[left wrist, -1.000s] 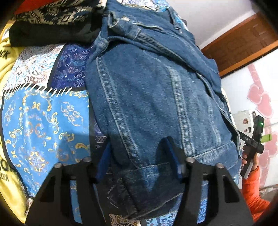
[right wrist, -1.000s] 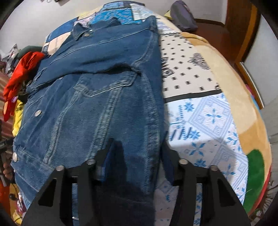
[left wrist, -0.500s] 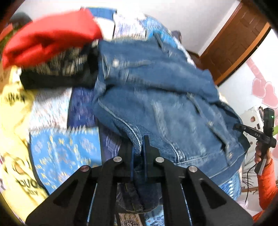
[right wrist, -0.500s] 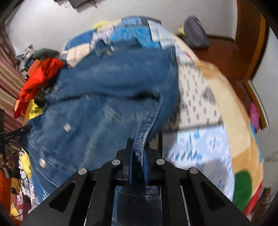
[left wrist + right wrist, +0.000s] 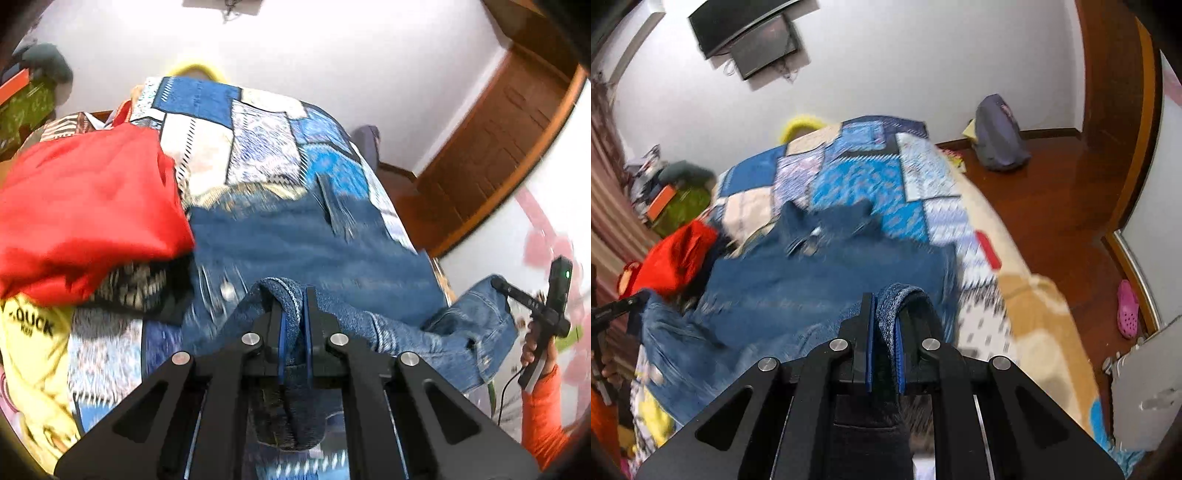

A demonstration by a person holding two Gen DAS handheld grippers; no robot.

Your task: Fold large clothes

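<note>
On patchwork quilt [image 5: 849, 181] — denim jacket [image 5: 306, 240], white wall [image 5: 886, 74], wooden floor [image 5: 1052, 206].

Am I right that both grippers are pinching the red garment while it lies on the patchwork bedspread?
Not quite. Both grippers, left and right, pinch the denim jacket, as each wrist view shows. The red garment lies untouched beside it on the patchwork bedspread.

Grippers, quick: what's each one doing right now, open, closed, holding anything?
Left gripper: closed, pinching a fold of the denim jacket.
Right gripper: closed, pinching another edge of the same jacket.
</note>
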